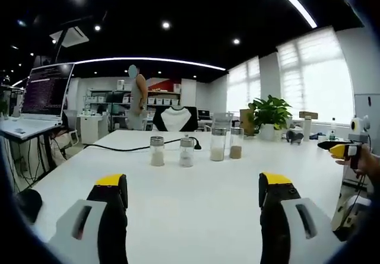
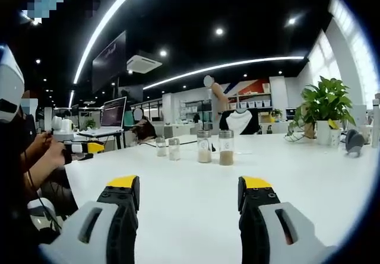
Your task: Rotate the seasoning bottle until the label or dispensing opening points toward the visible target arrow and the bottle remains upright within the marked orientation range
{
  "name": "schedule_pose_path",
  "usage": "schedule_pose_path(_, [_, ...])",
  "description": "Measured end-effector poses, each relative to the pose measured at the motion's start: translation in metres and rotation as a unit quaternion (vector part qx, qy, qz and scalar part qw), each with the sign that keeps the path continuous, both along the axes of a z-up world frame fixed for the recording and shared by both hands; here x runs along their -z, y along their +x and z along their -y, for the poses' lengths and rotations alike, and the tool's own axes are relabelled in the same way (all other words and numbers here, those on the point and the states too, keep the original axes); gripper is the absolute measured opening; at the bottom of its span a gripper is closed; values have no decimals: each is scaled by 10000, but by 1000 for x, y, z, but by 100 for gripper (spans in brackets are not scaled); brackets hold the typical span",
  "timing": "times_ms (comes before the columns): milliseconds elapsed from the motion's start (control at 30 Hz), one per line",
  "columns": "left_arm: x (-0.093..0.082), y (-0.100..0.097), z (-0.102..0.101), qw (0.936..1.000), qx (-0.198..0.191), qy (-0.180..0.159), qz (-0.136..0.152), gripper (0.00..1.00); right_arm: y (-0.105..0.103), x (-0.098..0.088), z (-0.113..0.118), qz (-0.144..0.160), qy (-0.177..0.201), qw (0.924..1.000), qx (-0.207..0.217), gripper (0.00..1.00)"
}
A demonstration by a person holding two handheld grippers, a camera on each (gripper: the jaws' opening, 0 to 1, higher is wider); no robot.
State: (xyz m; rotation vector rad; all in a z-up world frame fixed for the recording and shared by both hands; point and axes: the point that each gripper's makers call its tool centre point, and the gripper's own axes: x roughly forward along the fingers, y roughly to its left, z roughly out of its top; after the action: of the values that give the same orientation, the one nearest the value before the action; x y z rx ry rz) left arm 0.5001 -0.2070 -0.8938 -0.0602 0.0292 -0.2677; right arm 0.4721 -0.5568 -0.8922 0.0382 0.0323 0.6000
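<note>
White table [image 1: 196,210] bears four bottles [image 1: 157,151], labels unreadable; both grippers' jaws released.

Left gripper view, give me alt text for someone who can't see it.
Four seasoning bottles stand upright in a row on a white table, beyond the open left gripper. The right gripper enters at the right edge; a potted plant sits behind.

No text, label, brand, number or sign can be read here. The monitor [image 1: 47,89] at about ten o'clock in the left gripper view carries rows of lines too small and blurred to make out. The seasoning bottles [image 1: 157,151] on the desk [image 1: 196,199] show no legible label from either view.
</note>
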Motion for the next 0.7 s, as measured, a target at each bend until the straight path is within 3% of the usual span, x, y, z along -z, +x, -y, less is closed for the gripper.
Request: schedule_pose_path(700, [-5,12,-3,9999,-28,65,72,96,-1,1,-3,-45,-63,10000,-13,65])
